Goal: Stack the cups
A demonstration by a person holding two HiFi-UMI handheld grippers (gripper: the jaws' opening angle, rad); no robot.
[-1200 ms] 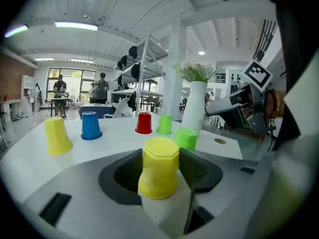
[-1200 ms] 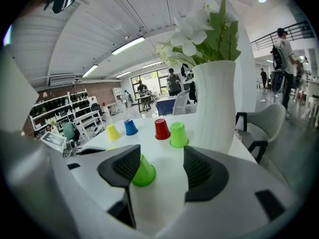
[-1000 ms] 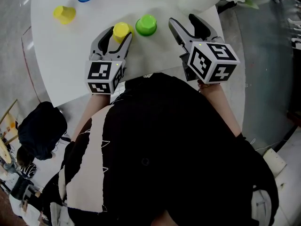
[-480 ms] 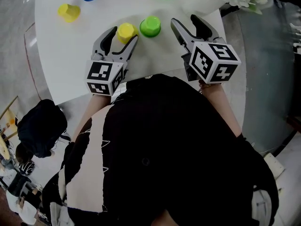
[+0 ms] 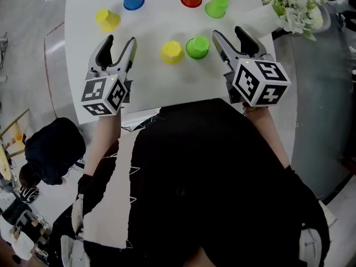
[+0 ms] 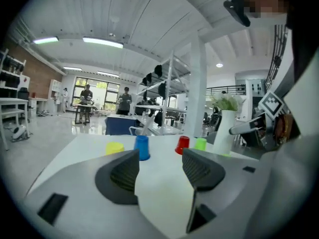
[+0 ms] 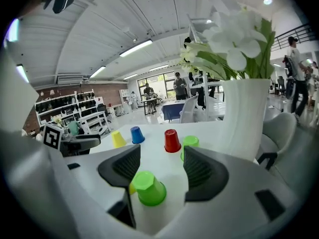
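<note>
You're lining up a pick, nothing stacked yet. Right gripper (image 5: 227,32) is hovering wide open, gripping nothing, just right of the near green cup (image 5: 197,47). Yellow cup (image 5: 172,52) is sitting just left of it. Left gripper (image 5: 120,40), empty, is closing farther left. Next move, by my read: straddling that green cup squarely.

This is a large open-plan workspace, part lab and part workshop. A high white ribbed ceiling (image 6: 149,24) carries long strip lights (image 6: 102,42), and a polished pale floor (image 6: 45,128) runs back to tall windows (image 6: 99,87). One side wall is bare brick (image 6: 42,76). Open metal shelving racks (image 6: 167,91) stand mid-room, their load too small to make out, and more stocked shelves (image 7: 60,111) line the brick side. Several people (image 6: 86,94) stand near work tables (image 6: 12,103) far off. A railed upper level (image 6: 222,88) shows at one edge. Close by, a white table (image 5: 150,82) holds a white vase (image 7: 244,116) of white flowers (image 7: 234,34).
</note>
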